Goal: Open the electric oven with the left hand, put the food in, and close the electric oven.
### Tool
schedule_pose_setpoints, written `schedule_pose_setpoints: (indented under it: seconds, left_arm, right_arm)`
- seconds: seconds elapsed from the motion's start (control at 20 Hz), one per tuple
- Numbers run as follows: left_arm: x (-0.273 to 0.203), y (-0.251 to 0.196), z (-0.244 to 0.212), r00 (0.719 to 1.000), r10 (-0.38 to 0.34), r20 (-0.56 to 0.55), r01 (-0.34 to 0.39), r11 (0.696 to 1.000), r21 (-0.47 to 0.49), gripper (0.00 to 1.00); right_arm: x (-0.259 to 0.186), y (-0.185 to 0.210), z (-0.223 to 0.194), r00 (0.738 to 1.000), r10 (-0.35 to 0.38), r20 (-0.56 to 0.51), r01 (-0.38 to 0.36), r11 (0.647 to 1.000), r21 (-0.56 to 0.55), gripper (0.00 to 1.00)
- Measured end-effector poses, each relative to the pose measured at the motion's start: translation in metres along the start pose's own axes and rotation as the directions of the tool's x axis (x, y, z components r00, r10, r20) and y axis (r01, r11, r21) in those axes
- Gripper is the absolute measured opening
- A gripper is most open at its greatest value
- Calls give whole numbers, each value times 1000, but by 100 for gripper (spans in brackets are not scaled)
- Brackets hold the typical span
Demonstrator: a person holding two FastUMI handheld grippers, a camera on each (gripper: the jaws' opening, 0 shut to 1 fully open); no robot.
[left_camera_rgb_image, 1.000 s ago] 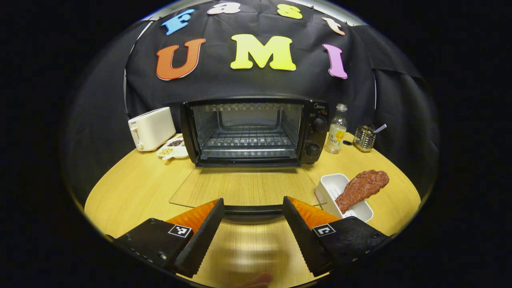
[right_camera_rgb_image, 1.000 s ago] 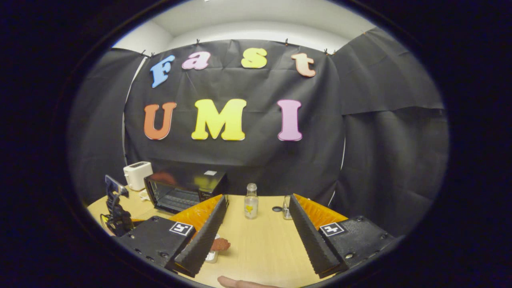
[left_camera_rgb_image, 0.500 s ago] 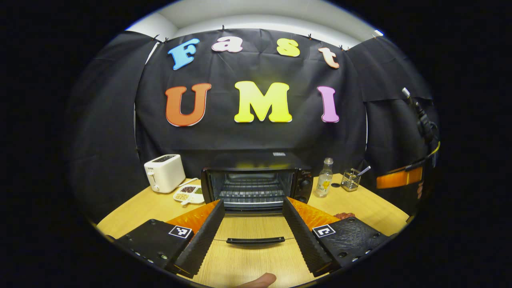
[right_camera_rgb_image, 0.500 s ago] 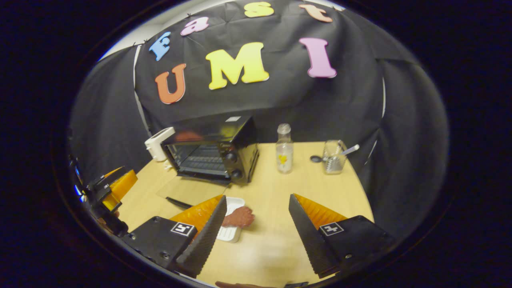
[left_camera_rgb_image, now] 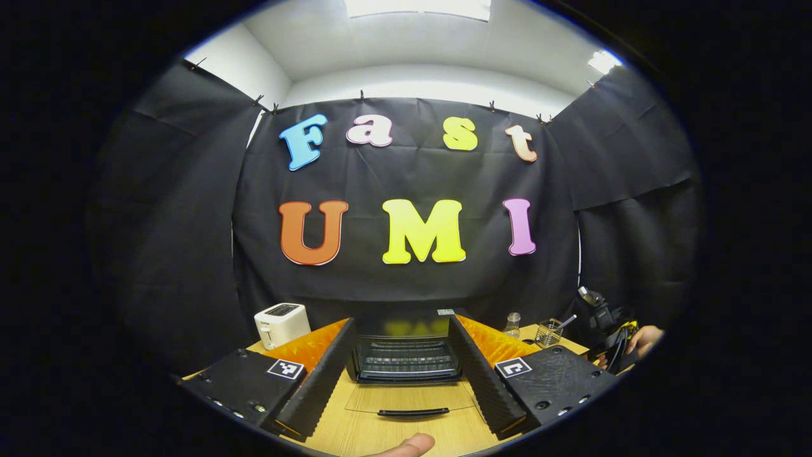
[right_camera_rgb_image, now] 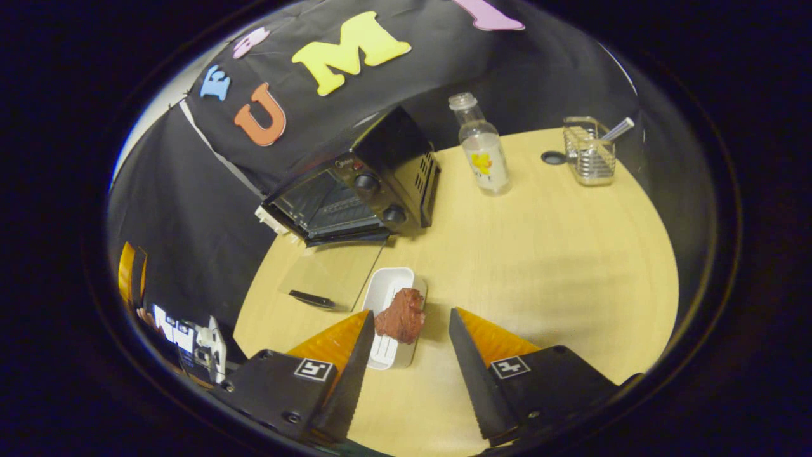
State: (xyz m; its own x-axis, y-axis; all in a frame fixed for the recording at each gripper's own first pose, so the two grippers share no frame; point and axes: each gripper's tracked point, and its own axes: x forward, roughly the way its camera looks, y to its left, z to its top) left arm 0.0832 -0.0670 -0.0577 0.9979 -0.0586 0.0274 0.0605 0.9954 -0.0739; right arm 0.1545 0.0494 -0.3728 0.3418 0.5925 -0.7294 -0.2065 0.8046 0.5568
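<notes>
Ceiling light panel point(left_camera_rgb_image: 417, 6) overexposed, glare on white ceiling. Wooden table point(right_camera_rgb_image: 558, 266) evenly lit, soft shadows beside electric oven point(right_camera_rgb_image: 355, 184). Strong fisheye curvature at edges. Both views sharp, no motion blur.

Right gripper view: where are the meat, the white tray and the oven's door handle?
meat point(right_camera_rgb_image: 399, 315), right gripper view, middle of the brown lump.
white tray point(right_camera_rgb_image: 385, 287), right gripper view, bare far end.
oven door handle point(right_camera_rgb_image: 311, 299), right gripper view, middle of the black bar.
</notes>
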Motion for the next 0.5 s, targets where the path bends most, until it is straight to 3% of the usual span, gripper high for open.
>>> schedule_pose_setpoints:
  seconds: [0.05, 0.1, 0.2, 0.25, 0.5]
  left_arm:
    - [-4, 2, 2, 1000, 3, -2, -3, 1000, -2, 93]
    - [-6, 1, 1, 1000, -2, -5, 2, 1000, 1, 93]
    - [-13, -5, -2, 999, -34, -18, 34, 999, -1, 94]
    - [-16, -5, -1, 999, -45, -18, 45, 999, -3, 94]
    - [-29, 2, 1, 998, -53, -21, 54, 998, 26, 94]
  right_arm:
    - [7, -2, -2, 1000, 16, -13, -15, 999, 33, 61]
    - [13, -3, -7, 999, 37, -36, -33, 996, 88, 52]
    - [13, 1, -8, 993, 108, -42, -96, 972, 214, 15]
    - [14, 0, -7, 993, 113, -33, -103, 969, 225, 10]
    - [-3, 8, -7, 998, 58, 17, -60, 984, 167, 9]
